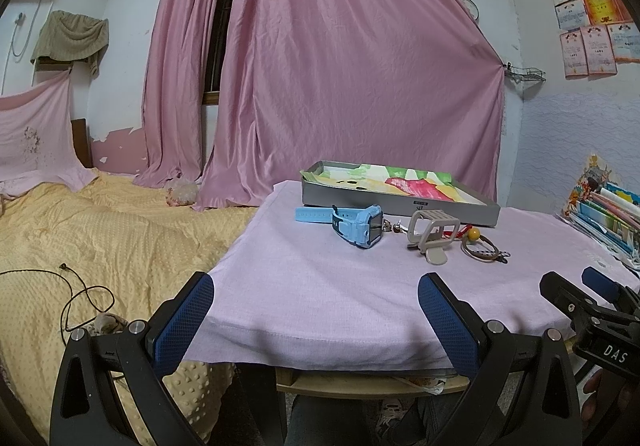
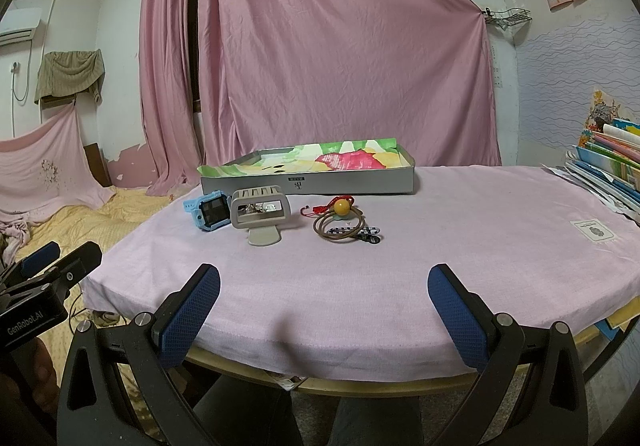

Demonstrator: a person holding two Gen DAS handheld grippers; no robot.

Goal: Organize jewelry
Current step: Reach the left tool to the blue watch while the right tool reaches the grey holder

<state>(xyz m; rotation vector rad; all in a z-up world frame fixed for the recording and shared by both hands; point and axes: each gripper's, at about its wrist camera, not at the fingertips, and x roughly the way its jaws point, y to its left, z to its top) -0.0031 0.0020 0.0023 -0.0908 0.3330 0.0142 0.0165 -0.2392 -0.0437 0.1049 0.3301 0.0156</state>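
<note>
Both the left gripper and right gripper hang spread and empty at lower frame; recommend approaching the blue smartwatch level, pinching its case, then lifting toward the paper-lined tray at centre.

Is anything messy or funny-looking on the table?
A little. The blue watch, beige clip and brown cord with its orange bead lie loose on the pink cloth, outside the gray box. Nothing looks broken or spilled.

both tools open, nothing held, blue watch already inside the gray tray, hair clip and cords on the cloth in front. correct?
Not quite. The blue watch lies on the pink cloth in front of the gray tray, not inside it; the right wrist view shows this. The rest holds: left tool and right tool open and empty, hair clip and cords on the cloth.
</note>
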